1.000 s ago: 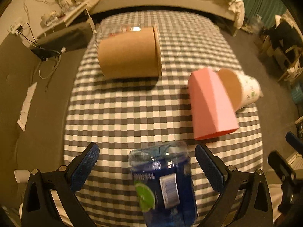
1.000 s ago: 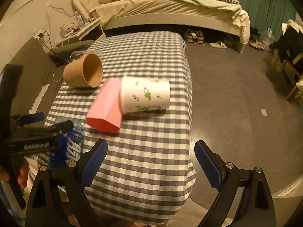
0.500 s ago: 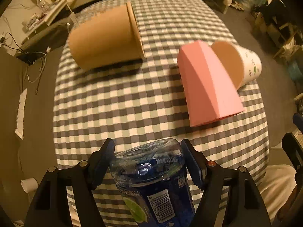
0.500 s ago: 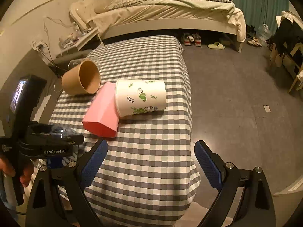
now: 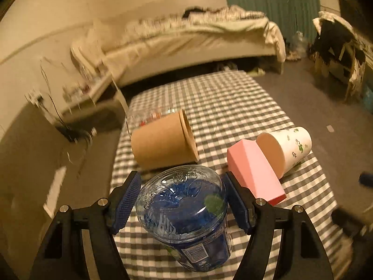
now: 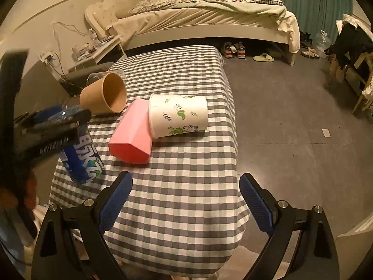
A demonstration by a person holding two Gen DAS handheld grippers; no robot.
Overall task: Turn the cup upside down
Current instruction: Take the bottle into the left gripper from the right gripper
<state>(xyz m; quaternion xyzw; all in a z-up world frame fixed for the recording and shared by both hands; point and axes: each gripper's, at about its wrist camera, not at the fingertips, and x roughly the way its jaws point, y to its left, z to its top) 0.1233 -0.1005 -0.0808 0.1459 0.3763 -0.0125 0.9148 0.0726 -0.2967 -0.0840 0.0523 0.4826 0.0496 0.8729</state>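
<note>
A clear plastic cup with a blue label (image 5: pixel 184 212) is held between the pads of my left gripper (image 5: pixel 181 186), which is shut on it. Its embossed base faces the left wrist camera and the cup is tilted. The right wrist view shows the same cup (image 6: pixel 81 161) hanging slanted below the left gripper (image 6: pixel 51 130), over the table's front left corner. My right gripper (image 6: pixel 186 198) stands open over the front edge of the checked table (image 6: pixel 181 70), nothing between its fingers.
Three cups lie on their sides mid-table: a brown paper cup (image 6: pixel 102 96), a pink faceted cup (image 6: pixel 132 133) and a white leaf-print cup (image 6: pixel 179 116). A clear glass (image 6: pixel 98 75) sits behind the brown one. A bed (image 6: pixel 198 16) stands beyond; a chair (image 6: pixel 356 53) far right.
My left gripper has gone from open around the lying blue cup to shut on it, then lifted and tipped it so its base faces the camera. The right gripper has hardly moved.
</note>
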